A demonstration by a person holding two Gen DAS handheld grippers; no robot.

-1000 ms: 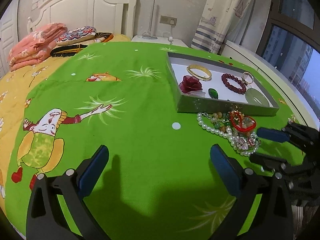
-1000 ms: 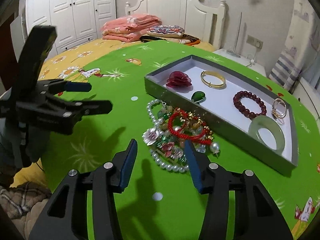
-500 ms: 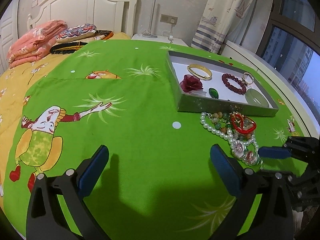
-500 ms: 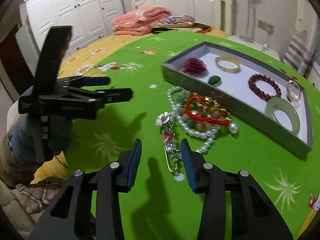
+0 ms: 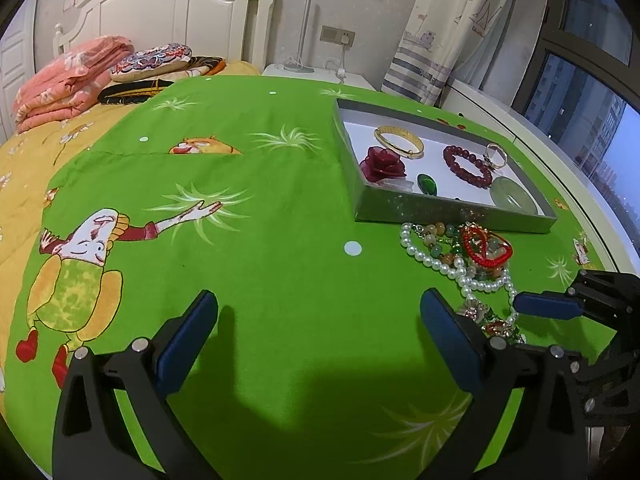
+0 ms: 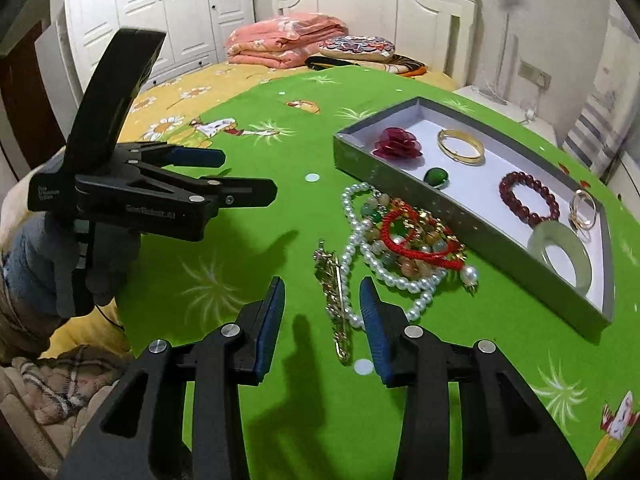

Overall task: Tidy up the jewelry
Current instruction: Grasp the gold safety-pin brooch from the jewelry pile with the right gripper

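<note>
The right gripper [image 6: 322, 300] has its jaws closing around a gold brooch pin [image 6: 334, 292] that lies between the pads, not yet pinched. Just ahead of its fingertips sits the loose heap: a pearl necklace [image 6: 356, 240] tangled with a red cord bracelet [image 6: 404, 236]. Beyond the heap, the grey tray [image 6: 460, 216] holds a red fabric rose [image 6: 398, 145], gold bangle [image 6: 460, 146], green pendant [image 6: 437, 176], dark red bead bracelet [image 6: 528, 198], gold rings [image 6: 582, 208] and jade bangle [image 6: 560, 256]. The left gripper [image 5: 320, 320] hovers wide apart, holding nothing, over green cloth [image 5: 260, 208].

Tangled pearl and bead jewelry heap [image 6: 400, 240] lies just beside grey tray [image 6: 452, 220].
</note>
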